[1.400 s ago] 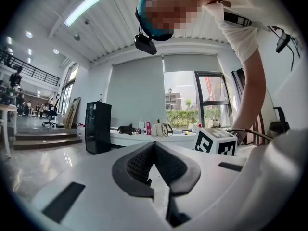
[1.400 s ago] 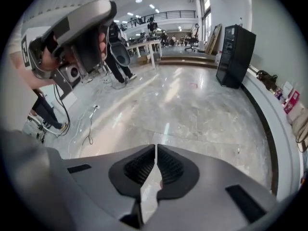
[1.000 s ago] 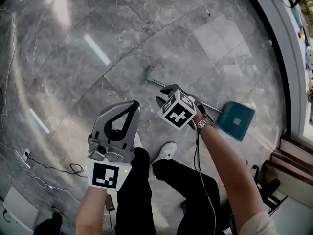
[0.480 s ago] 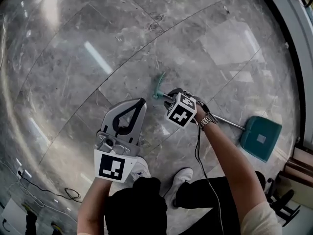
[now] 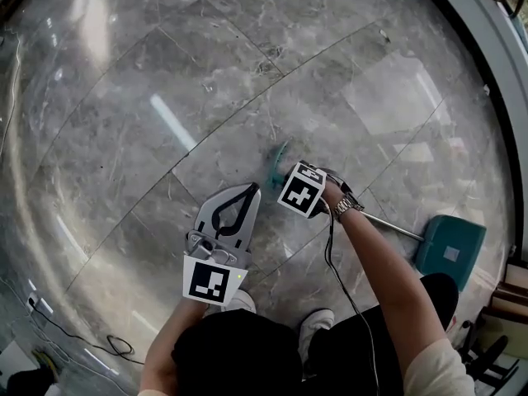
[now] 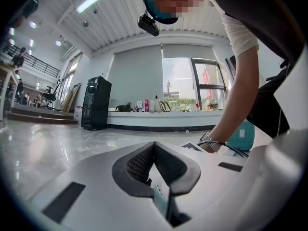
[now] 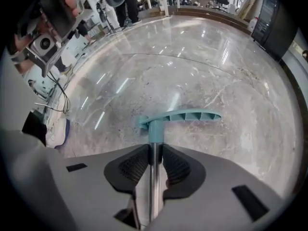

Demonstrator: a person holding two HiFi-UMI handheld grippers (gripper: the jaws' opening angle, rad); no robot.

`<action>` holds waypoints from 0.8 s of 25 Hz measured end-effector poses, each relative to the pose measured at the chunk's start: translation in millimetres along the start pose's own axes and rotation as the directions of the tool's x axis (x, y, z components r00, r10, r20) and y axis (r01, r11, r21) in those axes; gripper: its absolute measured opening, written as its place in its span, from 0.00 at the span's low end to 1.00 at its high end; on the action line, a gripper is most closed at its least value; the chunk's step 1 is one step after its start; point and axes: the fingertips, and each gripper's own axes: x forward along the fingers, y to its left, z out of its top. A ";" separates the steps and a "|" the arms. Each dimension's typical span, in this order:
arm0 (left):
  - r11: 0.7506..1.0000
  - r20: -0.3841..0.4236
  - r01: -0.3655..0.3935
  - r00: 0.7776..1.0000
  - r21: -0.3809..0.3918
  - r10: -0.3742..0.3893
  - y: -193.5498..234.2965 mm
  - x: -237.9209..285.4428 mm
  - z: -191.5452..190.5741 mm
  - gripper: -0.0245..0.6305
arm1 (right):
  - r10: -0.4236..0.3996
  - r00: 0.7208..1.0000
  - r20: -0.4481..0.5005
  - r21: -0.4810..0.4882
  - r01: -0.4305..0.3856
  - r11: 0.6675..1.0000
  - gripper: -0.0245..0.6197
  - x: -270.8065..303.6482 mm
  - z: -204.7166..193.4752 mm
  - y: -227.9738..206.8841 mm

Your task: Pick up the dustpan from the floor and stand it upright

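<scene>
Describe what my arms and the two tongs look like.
The left tongs and right tongs have light grey shells with black ribbed pads, and each carries a white cube with black square markers. A black cable runs along the right arm, which wears a metal watch and a short pale sleeve.

Teal dustpan (image 5: 450, 252) rests on grey marble floor (image 5: 165, 81).

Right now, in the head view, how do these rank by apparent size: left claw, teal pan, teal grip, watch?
1. left claw (nearest the camera, so it looks bigger than it is)
2. pan
3. grip and watch: too alike to rank
</scene>
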 end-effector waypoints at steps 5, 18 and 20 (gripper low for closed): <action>1.000 0.005 -0.023 1.000 -0.002 0.023 6.4 5.0 2.3 0.05 | 0.019 1.000 0.025 0.011 -0.019 1.000 0.19 -3.6 0.4 -1.1; 0.999 0.014 0.028 1.000 0.018 -0.028 -2.6 30.0 1.3 0.05 | -0.064 0.994 0.087 -0.025 0.066 0.997 0.19 -6.8 1.0 -1.4; 0.999 0.028 0.004 1.000 -0.036 -0.003 0.9 31.0 18.1 0.05 | -0.067 0.991 0.113 -0.003 0.068 0.998 0.19 -24.8 4.4 -2.3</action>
